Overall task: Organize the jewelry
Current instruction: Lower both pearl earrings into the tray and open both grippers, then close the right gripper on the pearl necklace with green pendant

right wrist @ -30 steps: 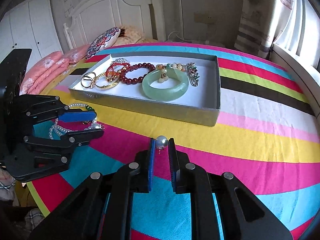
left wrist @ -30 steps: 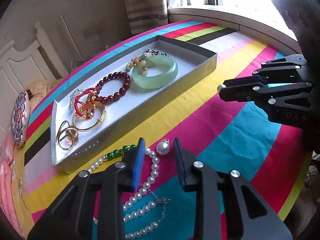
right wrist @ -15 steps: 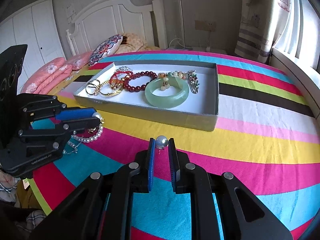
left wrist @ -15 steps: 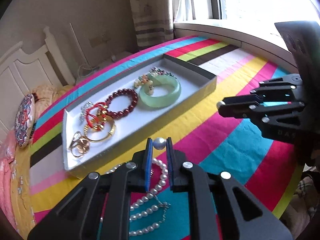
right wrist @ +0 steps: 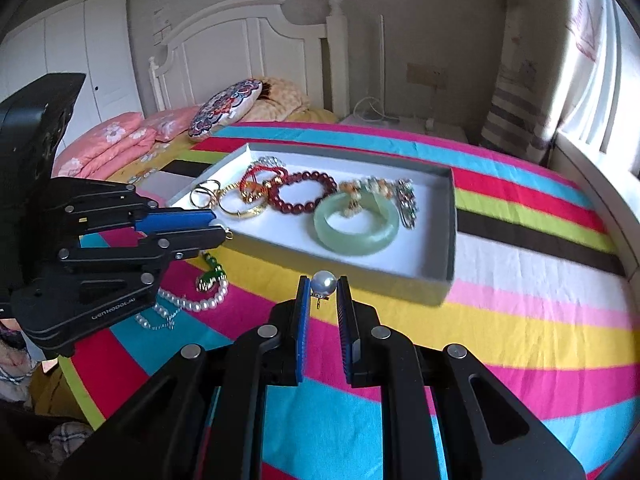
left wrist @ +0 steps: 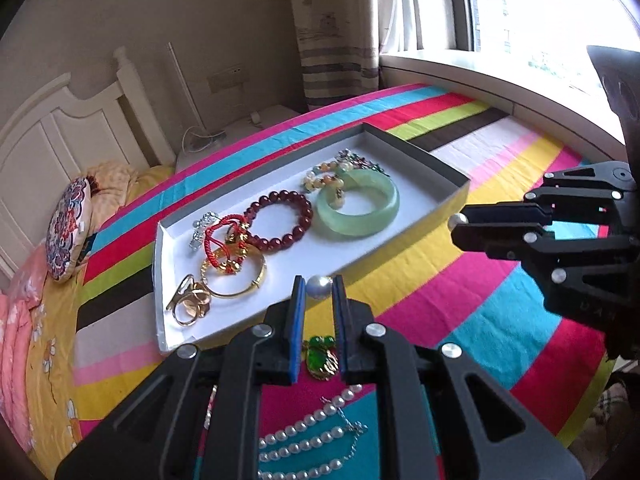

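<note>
Worktop (left wrist: 460, 308): a round surface covered in cloth of bright stripes; soft and creased, so small pieces could be lost in its folds.
Tray (left wrist: 448, 204): a shallow grey box with a white floor, set near the middle of the worktop; a jade bangle (left wrist: 360, 210), a dark red bead bracelet (left wrist: 280, 218), a gold bangle (left wrist: 236, 280) and rings are laid inside.
Necklace (left wrist: 308, 436): smooth white pearls in loose strands with a green pendant (left wrist: 320, 354), left on the cloth just before the tray.
Left tool (left wrist: 319, 304): clamped on a round glossy pearl (left wrist: 319, 287), held over the near edge of the tray.
Right tool (right wrist: 323, 300): clamped on a second pearl (right wrist: 323, 282) with a small metal fitting, held above the cloth, short of the tray.
Risk: each pearl is gripped only at the tips; being hard, round and slick, it could be squeezed out and rolled off the worktop.
</note>
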